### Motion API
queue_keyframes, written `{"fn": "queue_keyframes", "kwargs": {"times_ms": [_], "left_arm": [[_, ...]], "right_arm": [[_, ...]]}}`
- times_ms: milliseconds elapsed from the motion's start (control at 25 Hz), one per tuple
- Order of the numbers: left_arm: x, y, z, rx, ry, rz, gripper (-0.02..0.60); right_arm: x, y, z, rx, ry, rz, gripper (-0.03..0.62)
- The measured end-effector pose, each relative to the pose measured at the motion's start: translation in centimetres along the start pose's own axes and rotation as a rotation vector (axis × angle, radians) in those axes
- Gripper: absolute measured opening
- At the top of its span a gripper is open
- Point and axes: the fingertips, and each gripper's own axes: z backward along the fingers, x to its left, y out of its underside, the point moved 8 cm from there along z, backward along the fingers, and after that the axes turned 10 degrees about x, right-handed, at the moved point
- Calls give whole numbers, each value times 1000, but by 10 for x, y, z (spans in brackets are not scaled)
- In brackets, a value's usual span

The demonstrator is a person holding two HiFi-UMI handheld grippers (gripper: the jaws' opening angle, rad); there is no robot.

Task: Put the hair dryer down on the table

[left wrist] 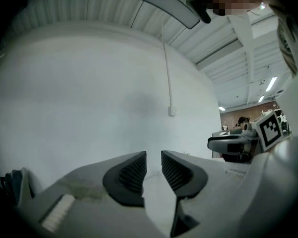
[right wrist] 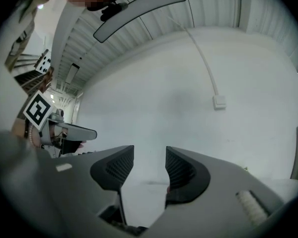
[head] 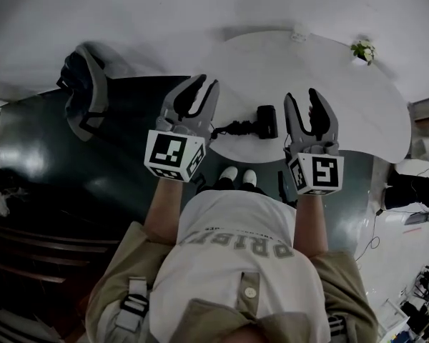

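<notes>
Left tongs [head: 204, 84]: The jaws are close together with a thin gap. Nothing is between them. They are held up in the air and point level at a white wall.
Right tongs [head: 303, 95]: The gap is a bit wider. Nothing is between these jaws either. They are held up level too.
Hair dryer [head: 266, 122]: It is black and lies flat on the white round counter [head: 343, 98], near the edge closest to the person. In the head view it shows between the two tongs. No tongs touch it.
Step in hand: The hair dryer already lies on the counter, just as the job wants. I cannot tell if the job put it there. It may have been set down and let go, or it may be waiting to be picked up.
Next move: Both tongs are free and well away from the hair dryer. These pictures do not settle a next move.
Other things: A small plant [head: 362, 48] sits at the far side of the counter.
</notes>
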Motion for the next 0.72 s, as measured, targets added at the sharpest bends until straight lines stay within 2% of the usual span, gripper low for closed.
{"fn": "queue_keyframes", "kwargs": {"times_ms": [200,360,720], "left_arm": [[-9,-17,19,-139,-82,-53,65],[-13,-24,30,-219,-140,-69,6],[-17,-34,43,-314,-198,-114,6]], "right_arm": [[-2,-16,15,-71,27,-19,138],[-5,-25,21,-106,57,-31,12],[-6,-39,27,-139,57,-41,6]]}}
